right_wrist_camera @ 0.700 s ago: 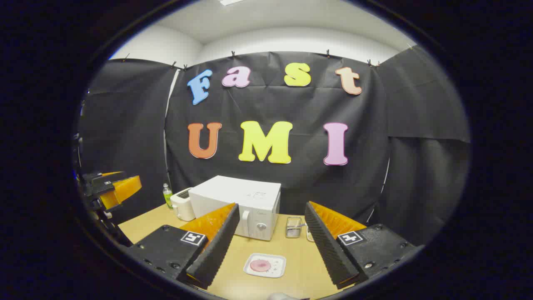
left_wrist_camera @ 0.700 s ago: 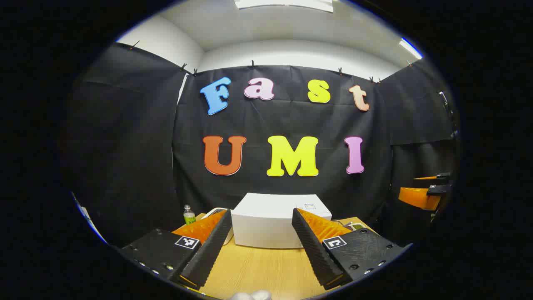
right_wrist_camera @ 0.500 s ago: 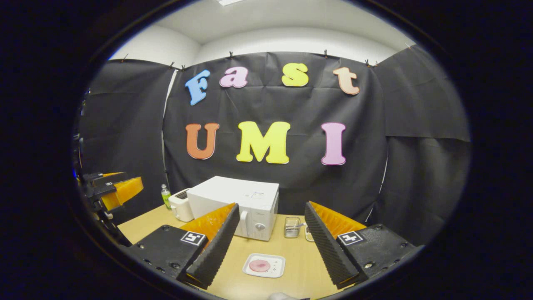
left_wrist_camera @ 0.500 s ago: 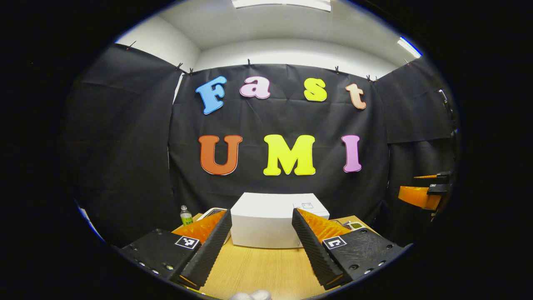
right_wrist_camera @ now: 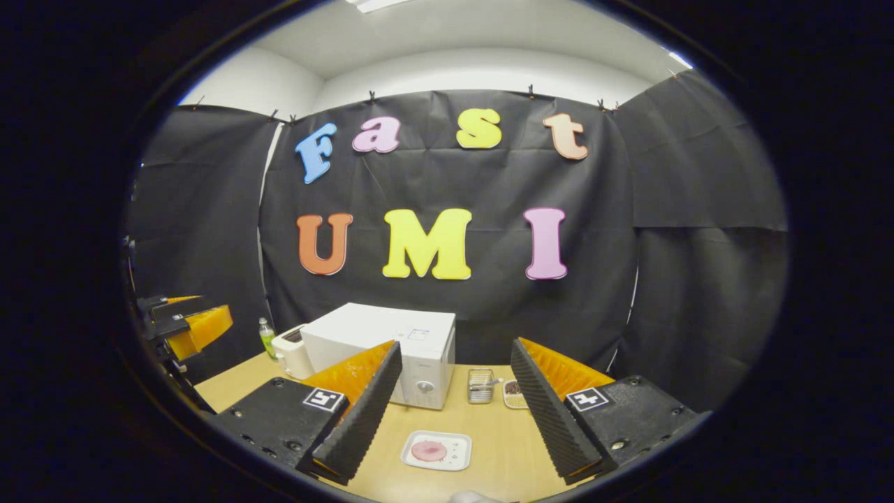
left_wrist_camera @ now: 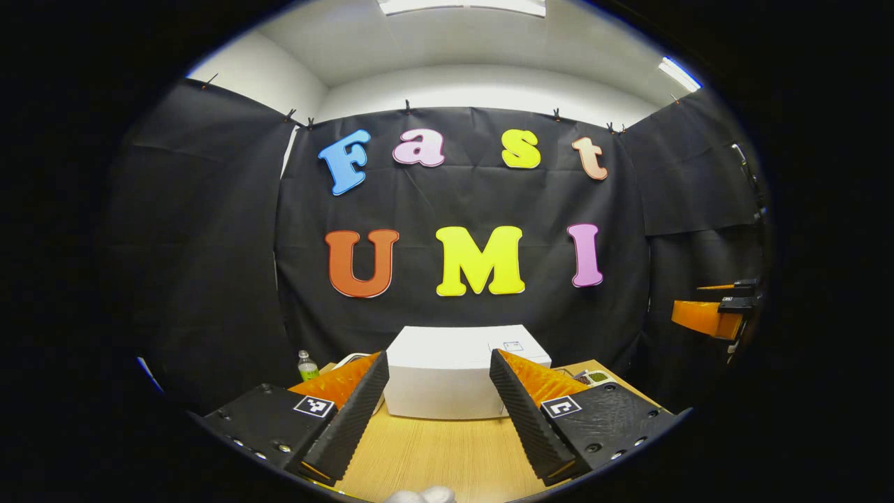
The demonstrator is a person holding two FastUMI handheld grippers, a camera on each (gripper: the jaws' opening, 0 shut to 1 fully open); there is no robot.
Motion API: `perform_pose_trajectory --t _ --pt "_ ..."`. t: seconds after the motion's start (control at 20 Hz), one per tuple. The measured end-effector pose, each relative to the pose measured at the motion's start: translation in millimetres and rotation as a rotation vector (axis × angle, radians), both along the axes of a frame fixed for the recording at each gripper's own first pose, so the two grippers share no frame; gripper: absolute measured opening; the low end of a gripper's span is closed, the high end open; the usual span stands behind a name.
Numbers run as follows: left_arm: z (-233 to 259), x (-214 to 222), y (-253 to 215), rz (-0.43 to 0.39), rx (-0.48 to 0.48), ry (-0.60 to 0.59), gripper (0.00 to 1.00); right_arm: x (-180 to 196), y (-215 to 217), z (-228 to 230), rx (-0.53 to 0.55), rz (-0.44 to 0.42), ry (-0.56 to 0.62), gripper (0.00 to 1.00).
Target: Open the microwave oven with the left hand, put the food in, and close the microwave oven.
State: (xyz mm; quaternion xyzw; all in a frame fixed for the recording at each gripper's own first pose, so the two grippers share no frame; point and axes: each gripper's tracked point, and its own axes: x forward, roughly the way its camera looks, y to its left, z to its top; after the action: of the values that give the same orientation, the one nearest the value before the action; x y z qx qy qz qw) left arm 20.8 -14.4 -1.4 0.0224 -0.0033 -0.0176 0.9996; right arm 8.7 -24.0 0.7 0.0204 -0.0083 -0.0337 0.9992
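A white microwave oven (left_wrist_camera: 447, 374) (right_wrist_camera: 380, 342) stands at the back of the wooden table with its door shut. In front of it, in the right gripper view, lies a white tray (right_wrist_camera: 450, 458) with a pink round piece of food (right_wrist_camera: 428, 450). My left gripper (left_wrist_camera: 436, 409) hangs open above the table, facing the oven, nothing between its fingers. My right gripper (right_wrist_camera: 450, 412) is open too, above and before the tray. Each gripper shows at the other view's edge: the right gripper (left_wrist_camera: 709, 314) and the left gripper (right_wrist_camera: 188, 325).
A white toaster (right_wrist_camera: 290, 349) and a small green bottle (right_wrist_camera: 266, 336) (left_wrist_camera: 306, 365) stand left of the oven. A small wire basket (right_wrist_camera: 479, 385) and a little dish (right_wrist_camera: 515, 393) sit to its right. The wooden table (left_wrist_camera: 447, 454) lies bare in front of the oven.
Both views have shifted slightly: the oven and table objects have slid a little left and down in the right gripper view. Both grippers stay open.
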Motion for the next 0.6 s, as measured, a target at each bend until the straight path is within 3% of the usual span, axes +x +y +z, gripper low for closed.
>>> perform_pose_trajectory --t 0.3,0.6 --pt "-22 33 -35 -0.059 -0.005 -0.024 0.92 -7 -24 -3 -0.010 -0.050 0.018 1.00" --pt "-102 86 -100 -0.155 -0.052 0.076 0.92 -21 -61 -5 -0.008 -0.136 0.052 1.00"
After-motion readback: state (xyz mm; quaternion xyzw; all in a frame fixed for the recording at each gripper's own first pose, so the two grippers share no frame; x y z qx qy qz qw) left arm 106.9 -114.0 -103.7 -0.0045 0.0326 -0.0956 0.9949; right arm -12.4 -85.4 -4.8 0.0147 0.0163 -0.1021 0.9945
